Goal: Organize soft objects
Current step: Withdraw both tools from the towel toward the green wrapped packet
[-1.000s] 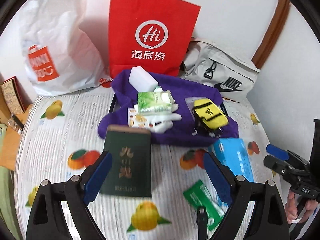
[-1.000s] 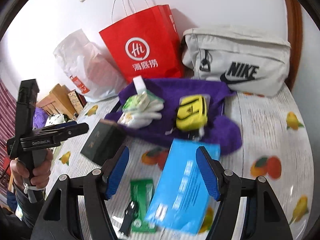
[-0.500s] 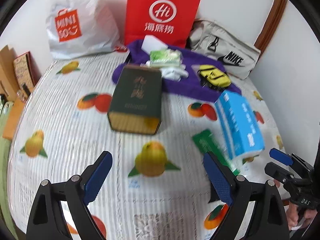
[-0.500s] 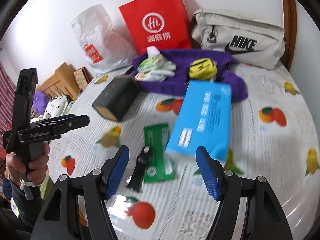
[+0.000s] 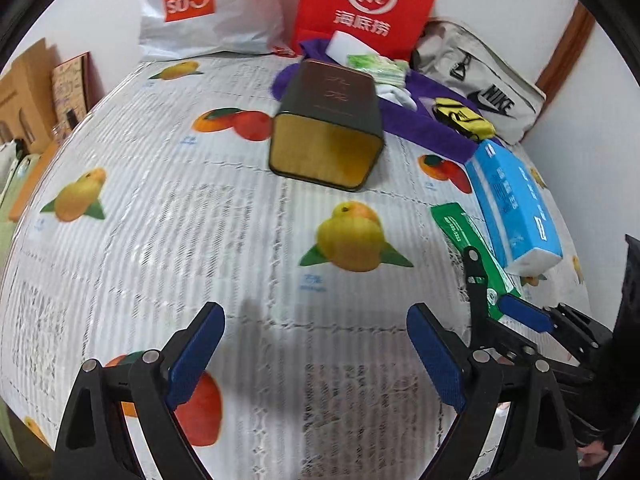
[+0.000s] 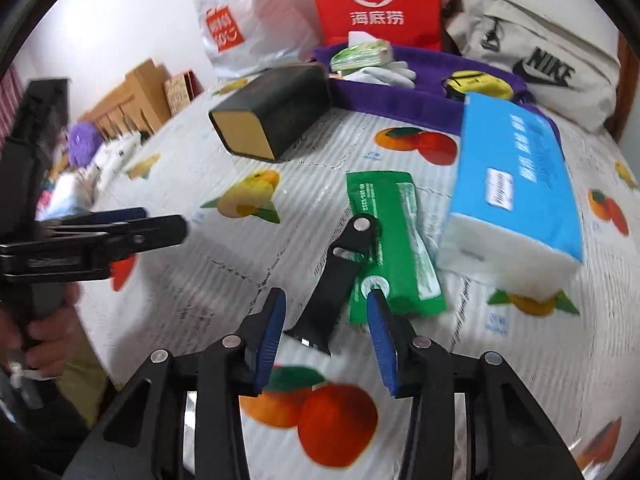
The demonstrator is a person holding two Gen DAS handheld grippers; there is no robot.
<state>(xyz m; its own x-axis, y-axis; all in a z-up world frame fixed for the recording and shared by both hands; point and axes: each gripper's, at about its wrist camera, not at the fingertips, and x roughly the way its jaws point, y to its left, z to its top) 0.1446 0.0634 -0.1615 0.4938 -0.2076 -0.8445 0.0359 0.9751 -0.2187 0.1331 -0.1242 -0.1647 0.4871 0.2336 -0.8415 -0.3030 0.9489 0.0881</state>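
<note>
A purple cloth (image 5: 424, 124) lies at the far side of the table and bears a green tissue pack (image 5: 376, 68), white gloves (image 6: 384, 72) and a yellow pouch (image 5: 464, 118). A blue tissue pack (image 6: 516, 184) and a green wipes pack (image 6: 396, 236) lie nearer. A black clip (image 6: 340, 280) lies by the green pack. My right gripper (image 6: 326, 316) is open, its fingers on either side of the clip's near end. My left gripper (image 5: 316, 344) is open and empty over bare tablecloth.
A dark green tin (image 5: 332, 124) lies on its side mid-table. A red paper bag (image 5: 368, 4), a white Miniso bag (image 5: 200, 8) and a grey Nike bag (image 5: 488, 84) stand along the wall. Cardboard boxes (image 5: 36, 88) stand off the table's left edge.
Both grippers have pulled back toward the table's near side and dropped lower. The right gripper's fingers have narrowed around the black clip. The objects have not moved.
</note>
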